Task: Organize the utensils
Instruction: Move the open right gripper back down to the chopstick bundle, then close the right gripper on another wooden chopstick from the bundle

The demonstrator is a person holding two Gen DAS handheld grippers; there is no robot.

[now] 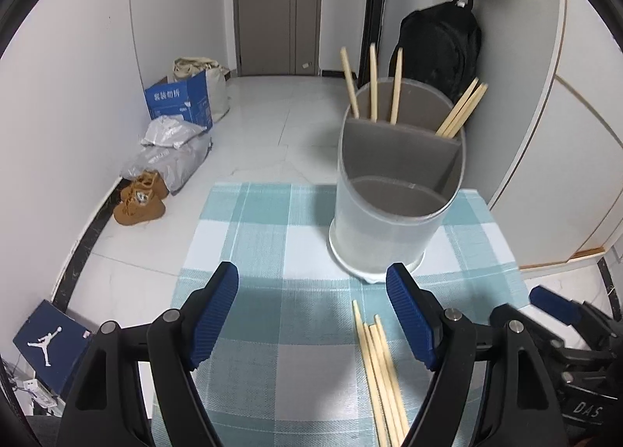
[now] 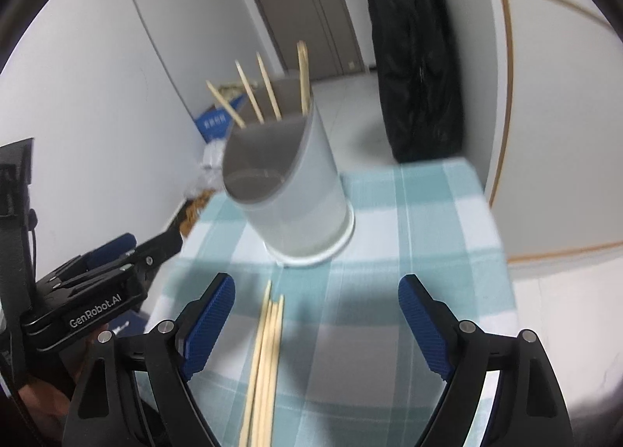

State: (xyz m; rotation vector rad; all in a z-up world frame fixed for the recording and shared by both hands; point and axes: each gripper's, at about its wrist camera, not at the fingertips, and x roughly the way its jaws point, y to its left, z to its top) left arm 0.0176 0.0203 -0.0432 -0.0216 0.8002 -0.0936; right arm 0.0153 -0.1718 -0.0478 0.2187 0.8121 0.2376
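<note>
A grey-white utensil holder (image 1: pixel 393 213) with inner dividers stands on the checked cloth (image 1: pixel 272 244); several wooden chopsticks (image 1: pixel 373 85) stand in its rear compartments. More loose chopsticks (image 1: pixel 379 369) lie on the cloth near me, just inside the right finger of my left gripper (image 1: pixel 313 310), which is open and empty. In the right wrist view the holder (image 2: pixel 296 182) is ahead, and the loose chopsticks (image 2: pixel 266 361) lie between the fingers of my right gripper (image 2: pixel 317 314), open and empty above them.
The left gripper's body (image 2: pixel 93 291) shows at the right view's left edge. Off the table lie brown shoes (image 1: pixel 142 199), grey bags (image 1: pixel 171 151), a blue box (image 1: pixel 181 100) and a black backpack (image 1: pixel 440 46). The cloth's far edge is just behind the holder.
</note>
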